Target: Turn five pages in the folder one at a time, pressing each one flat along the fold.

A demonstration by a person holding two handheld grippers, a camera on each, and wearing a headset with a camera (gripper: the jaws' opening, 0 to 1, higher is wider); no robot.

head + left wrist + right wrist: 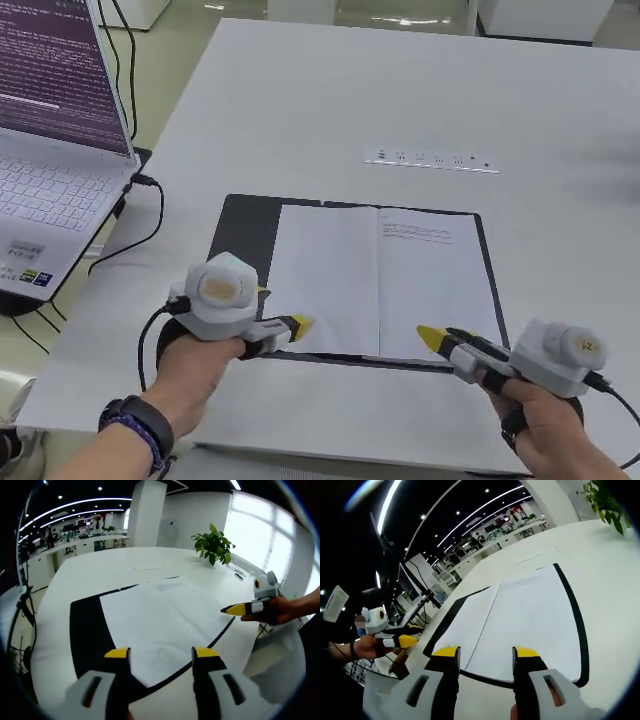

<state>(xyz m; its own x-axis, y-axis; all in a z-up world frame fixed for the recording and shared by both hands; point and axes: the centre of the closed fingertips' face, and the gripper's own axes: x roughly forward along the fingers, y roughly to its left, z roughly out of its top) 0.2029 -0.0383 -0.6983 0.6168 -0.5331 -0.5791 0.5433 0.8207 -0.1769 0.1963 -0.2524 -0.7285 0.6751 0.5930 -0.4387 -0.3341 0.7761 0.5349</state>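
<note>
Two grippers sat at the near edge of the folder (pixel 350 280), which lay open and flat on the smooth white table (pixel 300 100). The folder's spread ran left to right and its fold ran from near to far. A few lines of print sat at the far end of the right page (pixel 428 285). The pages were plain white sheets, and the matte black cover showed as a wide band on the left and a thin rim elsewhere.

The head view showed a laptop (pixel 50 150) at far left and a socket strip (pixel 430 160) beyond the folder. The left gripper view added a leafy plant (pixel 214 544) at the table's far side.

The left gripper (pixel 161 653) had its yellow-tipped fingers (pixel 117 653) spread apart, grasping nothing. The right gripper (pixel 486 651) had its fingers (pixel 526 651) likewise released over the near edge.
</note>
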